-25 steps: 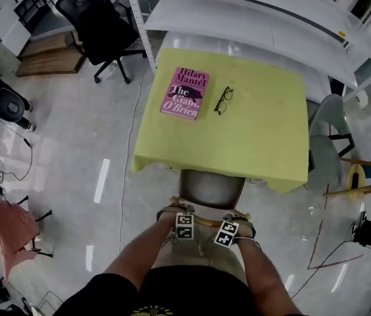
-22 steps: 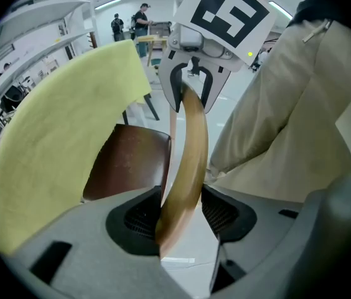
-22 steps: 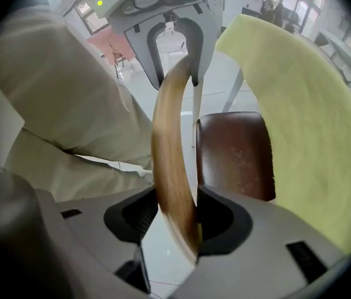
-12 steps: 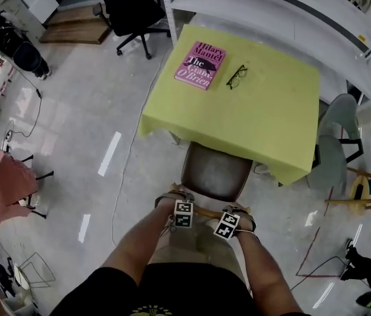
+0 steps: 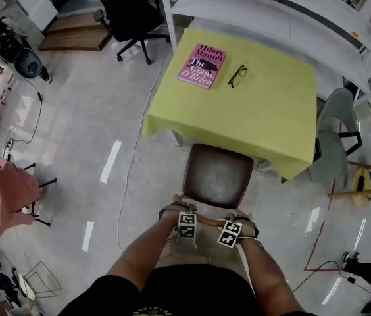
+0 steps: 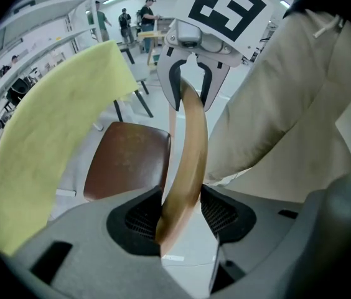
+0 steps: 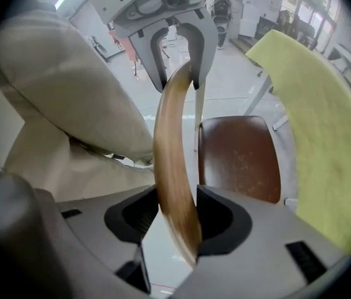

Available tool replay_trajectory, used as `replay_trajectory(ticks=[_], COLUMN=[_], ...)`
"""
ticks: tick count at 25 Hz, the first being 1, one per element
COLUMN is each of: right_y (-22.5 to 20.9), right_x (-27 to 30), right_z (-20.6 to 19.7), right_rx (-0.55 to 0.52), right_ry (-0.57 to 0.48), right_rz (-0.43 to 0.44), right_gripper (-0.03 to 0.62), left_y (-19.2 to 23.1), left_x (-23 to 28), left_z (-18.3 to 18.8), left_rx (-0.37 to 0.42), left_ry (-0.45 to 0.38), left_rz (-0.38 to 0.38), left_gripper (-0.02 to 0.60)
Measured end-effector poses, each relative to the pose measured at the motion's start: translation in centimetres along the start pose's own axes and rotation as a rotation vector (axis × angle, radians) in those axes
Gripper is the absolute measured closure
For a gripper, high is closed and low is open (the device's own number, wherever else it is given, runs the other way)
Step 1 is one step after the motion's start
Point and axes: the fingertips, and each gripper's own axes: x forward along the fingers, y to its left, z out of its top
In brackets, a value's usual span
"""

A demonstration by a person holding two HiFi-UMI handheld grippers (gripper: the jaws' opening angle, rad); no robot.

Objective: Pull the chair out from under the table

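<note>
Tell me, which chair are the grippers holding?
The brown-seated chair in front of the table: the left gripper and right gripper clamp its wooden backrest. The black office chair and the grey chair stand untouched.

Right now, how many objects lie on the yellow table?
2. A pink book lies near the yellow table's far left corner; black glasses lie just right of it. The whole top shows, so nothing seems hidden.

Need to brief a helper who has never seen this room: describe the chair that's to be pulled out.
Find the table draped in yellow-green. At its near edge stands the chair, with a brown seat and a curved wooden backrest. The black office chair and the grey chair beside the table have neither.
</note>
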Motion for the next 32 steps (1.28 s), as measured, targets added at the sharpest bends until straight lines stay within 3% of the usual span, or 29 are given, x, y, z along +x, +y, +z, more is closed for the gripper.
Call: replay_trajectory(ticks=[5,11,20,22,27,32], right_y=[1.4,4.5,6.5,6.2,5.7,4.0], right_x=[0.6,1.3,1.4,0.9,-2.6,-9.6], right_z=[0.9,1.2,2.1,2.3,2.0,1.5], right_rx=[0.042,0.054,0.19,0.254,0.418,0.627], right_ry=[-0.01,0.035,-0.045,-0.088,-0.244,-0.502], right_rz=[-0.023,-0.01,-0.023,-0.014,-0.051,-0.176], right_gripper=[0.411,0.411,0.393,0.389,0.381,0.39], left_y=[-0.8,-4.0,-5.8,-5.6,-4.2,-2.2], left_x=[0.5,0.5,0.8,0.3,-4.4,-10.6], left_z=[-0.9,-1.8,-2.6,-2.1,-0.1,1.1], left_rx=[0.033,0.046,0.021,-0.067,-0.463,-0.66], left_ry=[-0.027,-0.06,-0.079,-0.128,-0.365,-0.553], left_rz=[-0.008,-0.088,-0.118,-0.114,-0.047,0.06], left_gripper=[0.388,0.396,0.394,0.387,0.388,0.394])
